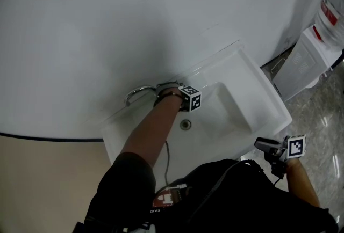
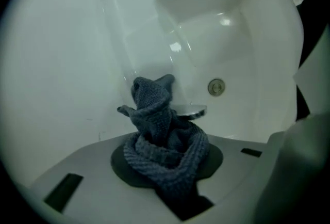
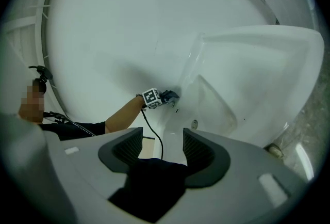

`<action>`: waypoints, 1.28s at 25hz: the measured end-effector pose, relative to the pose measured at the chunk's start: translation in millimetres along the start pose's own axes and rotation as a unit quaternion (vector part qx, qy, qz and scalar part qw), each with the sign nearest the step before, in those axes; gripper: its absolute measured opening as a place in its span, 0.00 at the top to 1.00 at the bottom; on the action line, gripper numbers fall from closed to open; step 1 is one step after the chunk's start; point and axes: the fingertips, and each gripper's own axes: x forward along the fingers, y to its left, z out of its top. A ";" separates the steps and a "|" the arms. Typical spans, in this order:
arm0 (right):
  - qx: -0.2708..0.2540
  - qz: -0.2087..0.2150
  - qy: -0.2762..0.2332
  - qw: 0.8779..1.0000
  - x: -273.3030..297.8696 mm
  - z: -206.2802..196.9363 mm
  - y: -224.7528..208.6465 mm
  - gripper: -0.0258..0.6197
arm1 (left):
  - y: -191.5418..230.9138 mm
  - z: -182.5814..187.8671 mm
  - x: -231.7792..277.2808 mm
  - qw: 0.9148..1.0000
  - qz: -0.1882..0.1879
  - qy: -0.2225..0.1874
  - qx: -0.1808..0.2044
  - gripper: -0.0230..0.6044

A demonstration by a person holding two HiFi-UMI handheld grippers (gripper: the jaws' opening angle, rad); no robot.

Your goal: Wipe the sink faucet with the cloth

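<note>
A white wall-hung sink point(image 1: 269, 103) has a curved chrome faucet point(image 1: 138, 92) at its back rim and a drain point(image 1: 185, 124) in the basin. My left gripper point(image 1: 178, 93) reaches over the back rim just right of the faucet. It is shut on a bunched dark grey knit cloth point(image 2: 154, 109), which fills the left gripper point(image 2: 167, 161) jaws. The faucet's spout tip point(image 2: 195, 112) shows right behind the cloth, above the drain point(image 2: 216, 86). My right gripper point(image 1: 271, 150) hangs off the sink's front right corner. The right gripper point(image 3: 161, 149) is open and empty, facing the sink point(image 3: 258, 73).
A white wall rises behind the sink. A white box point(image 1: 301, 60) and a white container with red marks point(image 1: 329, 17) stand on the stone floor point(image 1: 322, 114) at the right. A black cable point(image 1: 166, 157) hangs from my left arm across the basin front.
</note>
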 end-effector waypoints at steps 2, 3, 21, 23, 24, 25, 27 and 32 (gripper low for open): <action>-0.007 0.001 -0.003 1.000 -3.1 -0.8 1.1 0.60 | -35.5 -2.0 4.0 0.997 -0.070 -0.013 -0.012 0.78; -0.013 0.001 -0.004 1.000 -3.3 -0.6 1.7 0.60 | -56.6 -1.0 10.8 0.994 -0.103 -0.031 -0.026 0.78; -0.015 -0.019 0.035 0.999 16.8 -13.2 14.5 0.60 | -18.0 7.3 9.0 0.594 -0.284 -0.412 -0.630 0.79; -0.009 -0.025 0.034 0.999 13.6 -14.6 13.1 0.60 | -22.7 18.5 23.7 0.609 -0.287 -0.387 -0.629 0.79; -0.010 -0.026 0.035 0.999 13.3 -15.3 14.2 0.60 | -24.2 24.1 29.0 0.611 -0.288 -0.384 -0.630 0.78; -0.015 -0.025 0.036 0.999 14.2 -15.2 16.0 0.60 | -25.0 29.0 31.7 0.607 -0.290 -0.388 -0.630 0.78; -0.025 -0.023 0.034 0.999 17.2 -12.8 20.2 0.60 | -25.8 33.7 27.5 0.590 -0.293 -0.409 -0.631 0.78; -0.050 -0.012 0.028 0.998 24.5 -2.7 33.7 0.60 | -55.0 9.2 -31.1 0.535 -0.289 -0.513 -0.605 0.78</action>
